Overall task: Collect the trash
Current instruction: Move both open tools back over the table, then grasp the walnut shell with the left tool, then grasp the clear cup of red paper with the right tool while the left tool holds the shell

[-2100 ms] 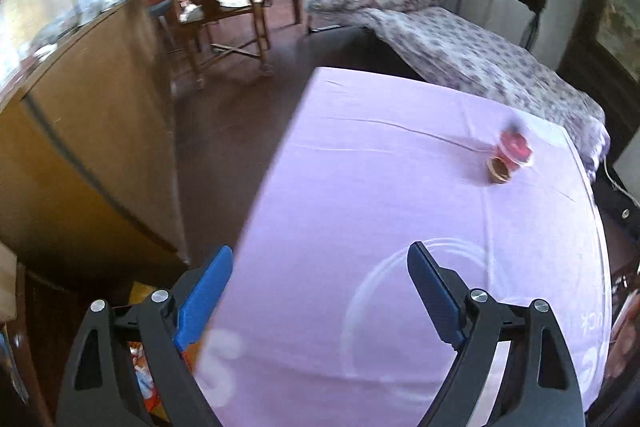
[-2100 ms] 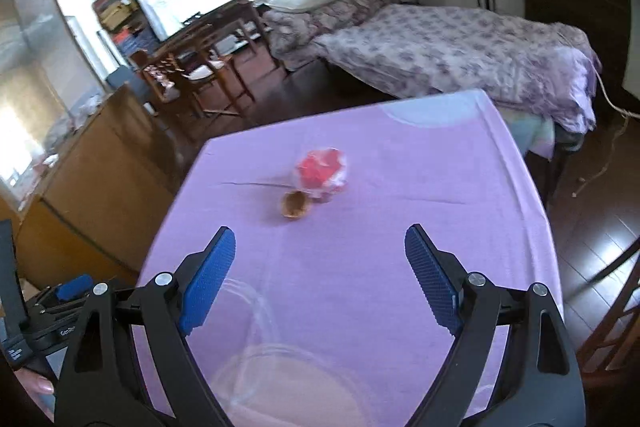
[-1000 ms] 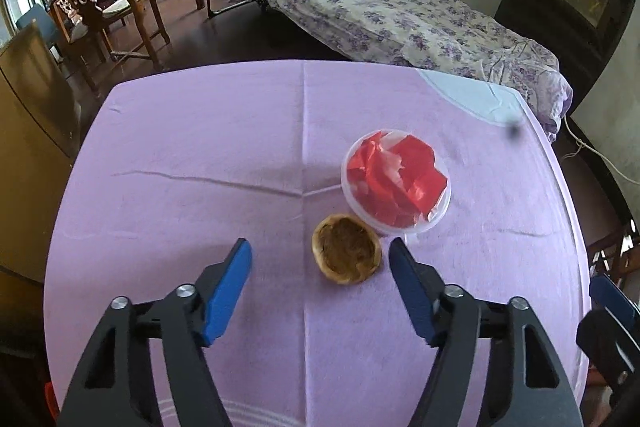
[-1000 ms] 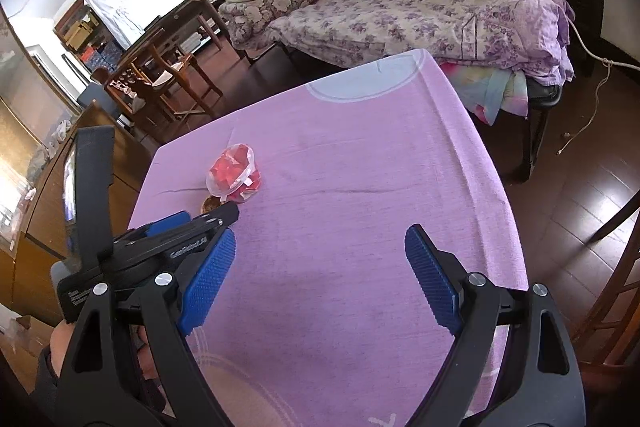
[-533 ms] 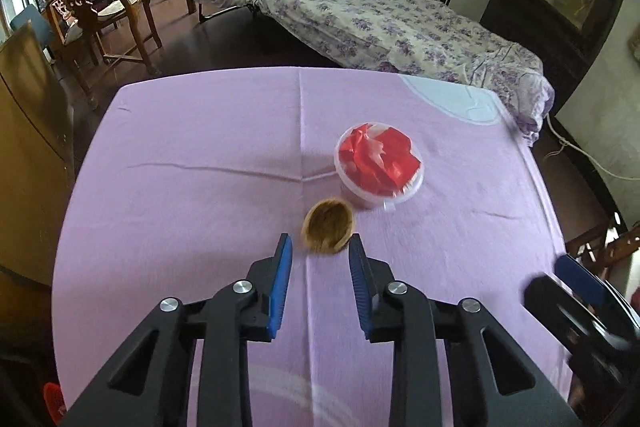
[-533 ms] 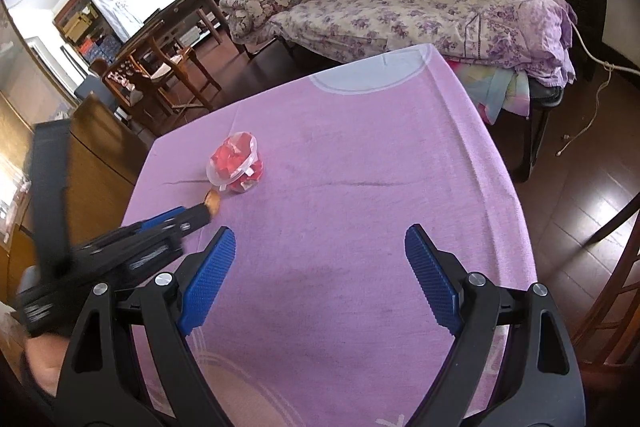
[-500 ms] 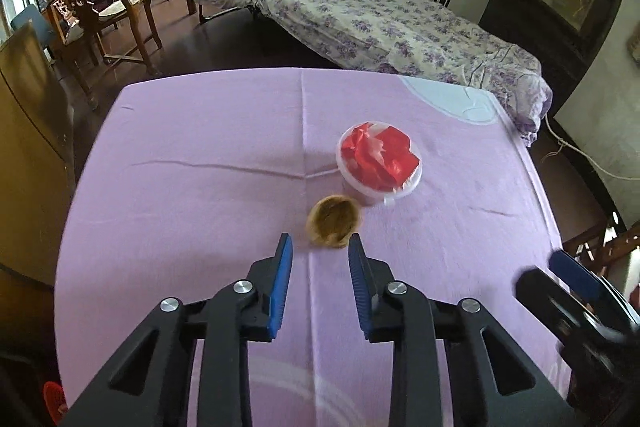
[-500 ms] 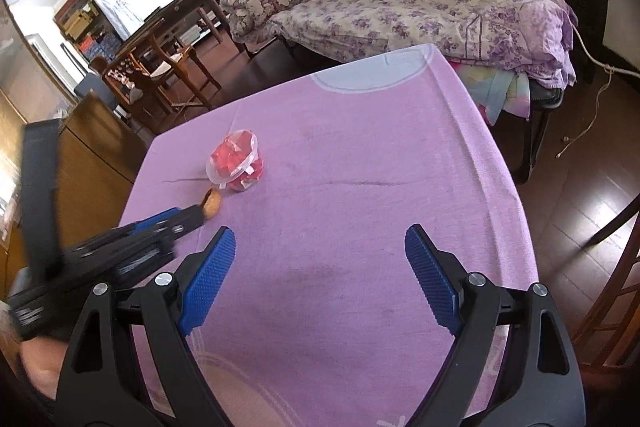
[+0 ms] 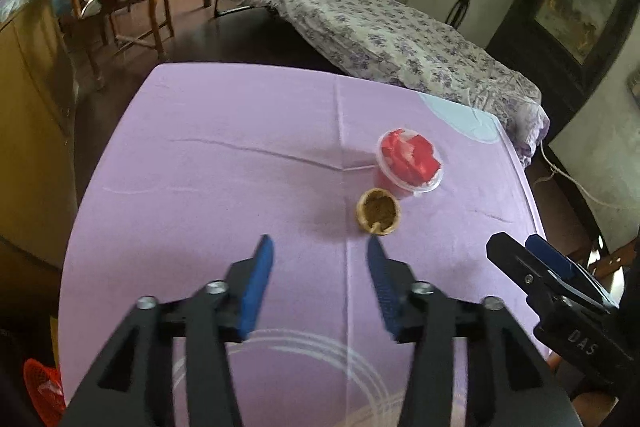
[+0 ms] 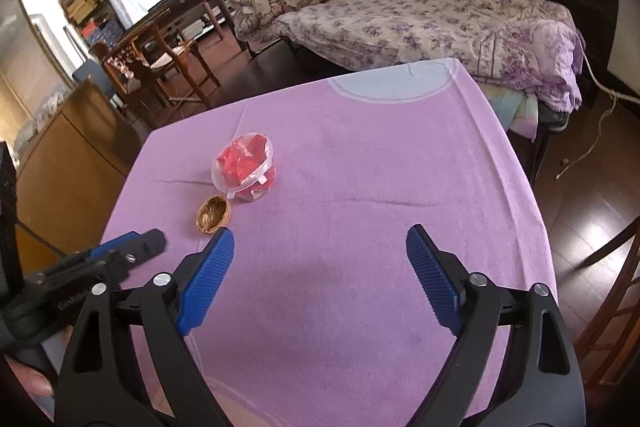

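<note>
On the purple table [image 9: 208, 187], left gripper [image 9: 318, 247] reopened, empty, near walnut shell [image 9: 378, 213]; right gripper [image 10: 320, 247] wide, empty; grasp pending.

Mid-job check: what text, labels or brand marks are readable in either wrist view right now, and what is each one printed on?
"DAS": pale letters on the black body of the right gripper, seen at the right edge of the left wrist view.
Pale lettering on the black body of the left gripper, in the right wrist view: too blurred to read.
Plastic cup with red scraps and walnut shell: no readable text.
</note>
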{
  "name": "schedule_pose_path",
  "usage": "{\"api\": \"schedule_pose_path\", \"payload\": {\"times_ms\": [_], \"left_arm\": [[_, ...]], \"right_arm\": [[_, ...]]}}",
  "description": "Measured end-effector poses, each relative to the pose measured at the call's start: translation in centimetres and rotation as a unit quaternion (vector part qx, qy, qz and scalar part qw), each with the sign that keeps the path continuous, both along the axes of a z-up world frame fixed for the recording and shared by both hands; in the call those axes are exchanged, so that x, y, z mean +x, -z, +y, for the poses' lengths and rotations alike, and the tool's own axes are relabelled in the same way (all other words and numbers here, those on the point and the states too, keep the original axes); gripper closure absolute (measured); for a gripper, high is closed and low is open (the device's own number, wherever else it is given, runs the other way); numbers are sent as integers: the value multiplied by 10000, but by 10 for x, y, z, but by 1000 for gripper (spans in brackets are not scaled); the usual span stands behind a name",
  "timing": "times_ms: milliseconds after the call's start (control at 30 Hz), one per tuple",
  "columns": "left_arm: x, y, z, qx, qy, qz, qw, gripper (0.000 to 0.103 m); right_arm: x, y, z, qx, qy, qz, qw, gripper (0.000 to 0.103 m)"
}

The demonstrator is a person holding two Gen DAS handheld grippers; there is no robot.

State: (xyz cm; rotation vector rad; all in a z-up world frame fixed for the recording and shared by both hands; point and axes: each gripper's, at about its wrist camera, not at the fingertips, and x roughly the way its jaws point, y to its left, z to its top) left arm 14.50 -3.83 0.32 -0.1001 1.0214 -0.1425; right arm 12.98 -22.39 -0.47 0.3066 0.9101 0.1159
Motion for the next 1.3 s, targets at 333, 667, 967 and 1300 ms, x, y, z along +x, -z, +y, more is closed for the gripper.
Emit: {"api": "schedule_pose_path", "payload": {"times_ms": [333, 667, 967, 1300], "left_arm": [[21, 26, -25, 261, 302, 105, 9991, 48], [28, 22, -42, 320, 476, -30, 9983, 48], [42, 28, -45, 520, 466, -55, 9975, 73], [23, -5, -7, 395, 26, -252, 9989, 73]], "right_arm": [[-1, 6, -14, 47, 133, 66, 9999, 17], [-2, 6, -18, 56, 181, 48, 9998, 17], [-2, 7, -16, 35, 139, 80, 9999, 17], [9, 11, 6, -86, -155, 207, 9996, 17]]}}
